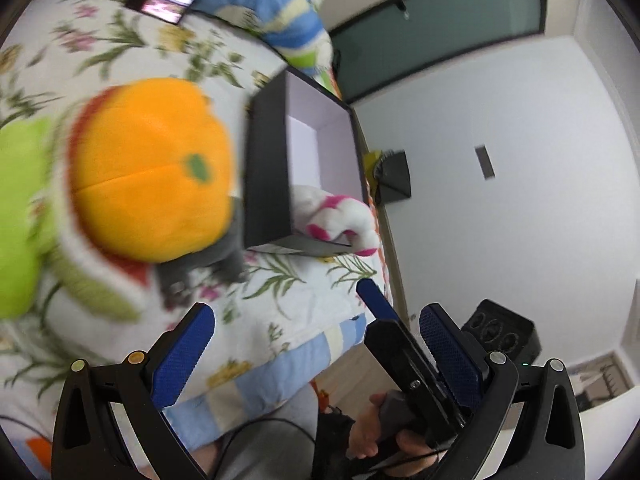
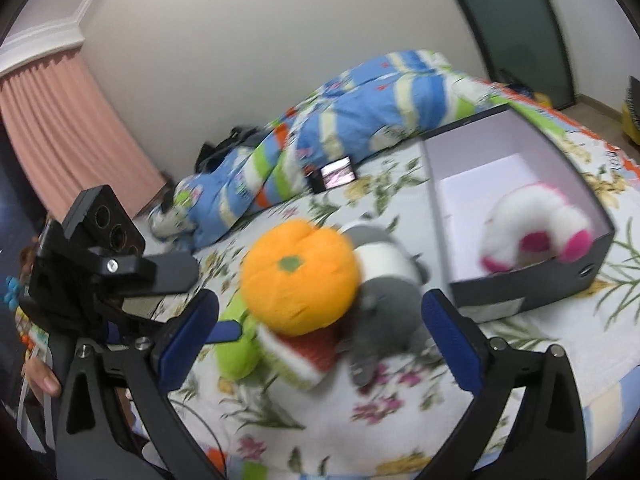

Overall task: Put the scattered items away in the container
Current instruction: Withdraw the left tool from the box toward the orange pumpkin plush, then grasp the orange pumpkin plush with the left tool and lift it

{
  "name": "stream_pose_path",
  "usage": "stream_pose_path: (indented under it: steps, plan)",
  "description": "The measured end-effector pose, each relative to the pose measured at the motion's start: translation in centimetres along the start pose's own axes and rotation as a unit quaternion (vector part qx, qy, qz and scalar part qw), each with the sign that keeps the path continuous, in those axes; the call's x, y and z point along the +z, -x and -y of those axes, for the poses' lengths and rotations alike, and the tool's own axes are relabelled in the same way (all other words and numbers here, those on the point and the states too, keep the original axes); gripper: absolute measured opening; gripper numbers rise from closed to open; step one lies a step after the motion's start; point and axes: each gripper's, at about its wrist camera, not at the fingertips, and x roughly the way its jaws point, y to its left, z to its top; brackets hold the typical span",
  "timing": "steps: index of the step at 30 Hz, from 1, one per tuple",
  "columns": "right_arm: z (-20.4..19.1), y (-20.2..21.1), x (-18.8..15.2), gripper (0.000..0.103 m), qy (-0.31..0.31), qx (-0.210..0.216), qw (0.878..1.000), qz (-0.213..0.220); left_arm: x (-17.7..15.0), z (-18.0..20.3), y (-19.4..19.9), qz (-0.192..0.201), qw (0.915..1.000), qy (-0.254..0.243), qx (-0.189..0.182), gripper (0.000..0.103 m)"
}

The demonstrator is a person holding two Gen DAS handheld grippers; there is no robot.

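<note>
Orange plush (image 2: 298, 276); floral bedsheet (image 2: 280, 412) — black box (image 2: 532, 288).

Frames: black, angular, with silver and brass screw heads.
Finger pads (image 1: 182, 360): blue, textured.
Hand (image 1: 370, 432): bare skin on grey handle.

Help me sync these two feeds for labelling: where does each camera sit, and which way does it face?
Left wrist: on the left gripper, open, facing across the bed's edge at the orange plush and box; right gripper and a hand show.
Right wrist: on the right gripper, open, facing the toy pile; left gripper shows.
Shared: orange plush, box, white-and-pink plush, phone.
</note>
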Motion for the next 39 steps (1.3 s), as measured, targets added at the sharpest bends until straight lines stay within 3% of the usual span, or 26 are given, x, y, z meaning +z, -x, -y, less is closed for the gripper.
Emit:
stream_pose_path:
  steps: [5,9,39]
  plan:
    - [-2.4,-1.9,-1.5,0.102,0.009,0.023,0.999,-0.032,0.0,-4.4,3.7,0.018,0.9981,0.06,-0.001,0.102]
    - [-3.8,-3.2,-2.1,0.102,0.015,0.032,0.998,-0.047,0.4,-7.0,3.7,0.013,0.9955,0.093,-0.009,0.102]
    - [-1.4,-13.8,-0.8,0.102,0.011,0.031,0.997,-0.076,8.2,-12.9,-3.1,-0.002,0.9931,0.117,-0.006,0.102]
